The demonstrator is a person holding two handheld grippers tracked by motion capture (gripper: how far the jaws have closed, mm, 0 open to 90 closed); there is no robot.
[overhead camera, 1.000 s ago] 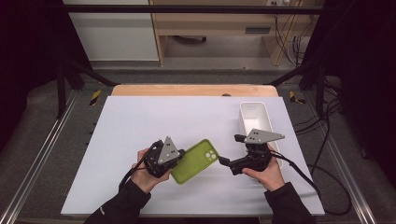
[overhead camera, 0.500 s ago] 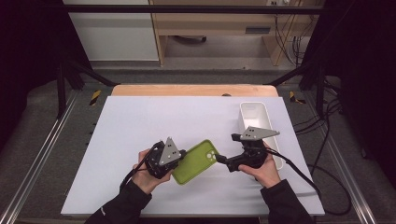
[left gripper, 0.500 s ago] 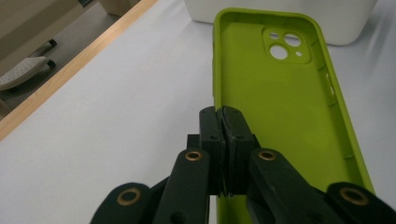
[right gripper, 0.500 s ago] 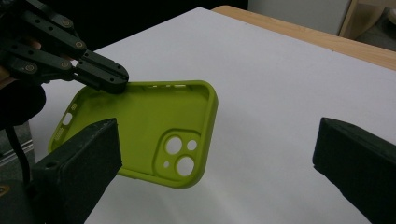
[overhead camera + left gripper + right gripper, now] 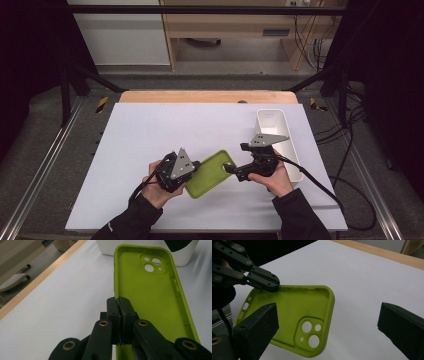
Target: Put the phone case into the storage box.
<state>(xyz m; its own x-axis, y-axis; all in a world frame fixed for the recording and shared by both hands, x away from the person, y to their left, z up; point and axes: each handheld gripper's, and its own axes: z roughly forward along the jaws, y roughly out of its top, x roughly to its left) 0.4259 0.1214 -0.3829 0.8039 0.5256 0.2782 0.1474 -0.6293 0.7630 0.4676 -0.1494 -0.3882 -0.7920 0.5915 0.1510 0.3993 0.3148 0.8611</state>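
One lime-green phone case (image 5: 210, 173) sits near the front middle of the white table (image 5: 150, 135), hollow side up, its camera cut-outs at the end that points toward 1 o'clock in the high view. The left gripper (image 5: 186, 173) is at the case's 8 o'clock end, and in the left gripper view its jaws are clenched on the case's side wall (image 5: 116, 293), one pad inside the shell and one outside. The right gripper (image 5: 231, 170) comes in from 3 o'clock, held in the person's right hand (image 5: 274, 177); in the right gripper view its two black pads (image 5: 254, 327) stand wide apart, released, with the camera end of the case (image 5: 294, 322) low between them and nearer the left-hand pad. Whether either pad touches the case cannot be told. Just beyond the right gripper, at about 2 o'clock from the case, stands a long white bin (image 5: 295, 150); the part of its inside that shows is bare.
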